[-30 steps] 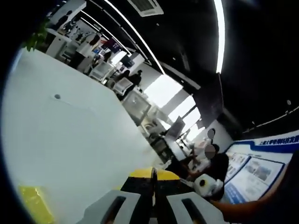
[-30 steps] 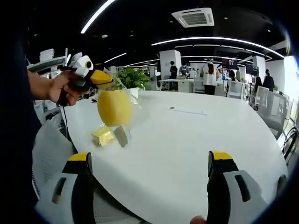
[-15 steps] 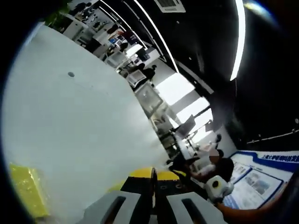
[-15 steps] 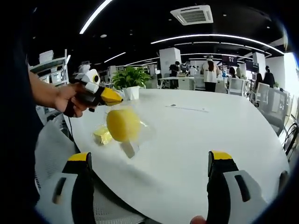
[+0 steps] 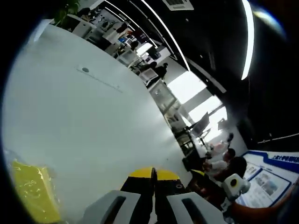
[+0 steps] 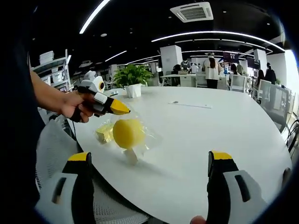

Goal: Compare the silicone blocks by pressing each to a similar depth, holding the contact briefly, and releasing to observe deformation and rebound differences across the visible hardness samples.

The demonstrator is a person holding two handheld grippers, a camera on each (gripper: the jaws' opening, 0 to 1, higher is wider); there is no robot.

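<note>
A round yellow silicone block [image 6: 128, 133] sits inside a clear plastic bag. My left gripper [image 6: 121, 110], held by a person's hand, is shut on the bag's top edge, and the bag's lower corner reaches the white table [image 6: 219, 126]. A second yellow block [image 6: 103, 133] in clear wrap lies on the table just behind it. In the left gripper view my left gripper [image 5: 153, 173] has its jaws together, with a wrapped yellow block [image 5: 32, 191] low on the left. My right gripper [image 6: 149, 157] is open, its jaws wide apart and in front of the blocks.
The white table [image 5: 93, 121] curves away with its near edge close to my right gripper. A mesh chair [image 6: 51, 149] stands at the left edge. A potted plant [image 6: 132, 77] sits at the far side. People and desks fill the background.
My left gripper has carried the bagged round block down and toward my right gripper, from hanging in the air to touching the table. My right gripper stays open and still.
</note>
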